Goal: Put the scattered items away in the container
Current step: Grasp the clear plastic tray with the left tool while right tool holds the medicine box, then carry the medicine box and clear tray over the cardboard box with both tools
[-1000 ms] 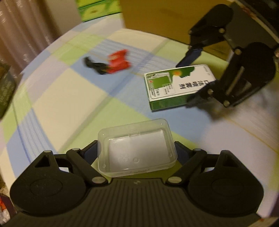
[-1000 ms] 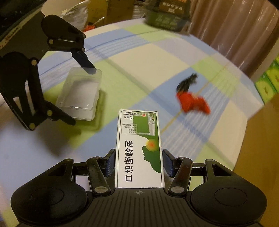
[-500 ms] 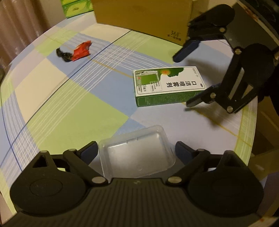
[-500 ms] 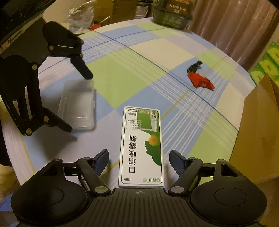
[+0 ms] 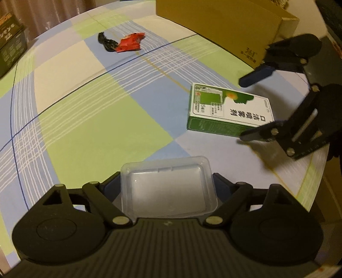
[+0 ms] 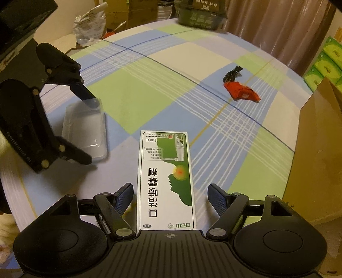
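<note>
A clear plastic container (image 5: 168,188) sits between the fingers of my left gripper (image 5: 166,184), which is shut on its sides; it also shows in the right wrist view (image 6: 85,130). A green and white spray box (image 6: 166,179) lies flat on the checked tablecloth between the open fingers of my right gripper (image 6: 171,196), not touched by either pad. The box also shows in the left wrist view (image 5: 228,113). A red packet (image 5: 130,42) with a black clip lies far across the table, also seen in the right wrist view (image 6: 241,92).
A large cardboard box (image 5: 224,27) stands at the table's edge beside the spray box, and shows in the right wrist view (image 6: 316,149). A dark green carton (image 6: 201,12) sits at the far edge. Green tissue packs (image 6: 325,64) and a plastic bag (image 6: 89,27) lie beyond the table.
My right gripper has opened and let go of the spray box, which now lies on the table. My left gripper has closed in on the clear container.
</note>
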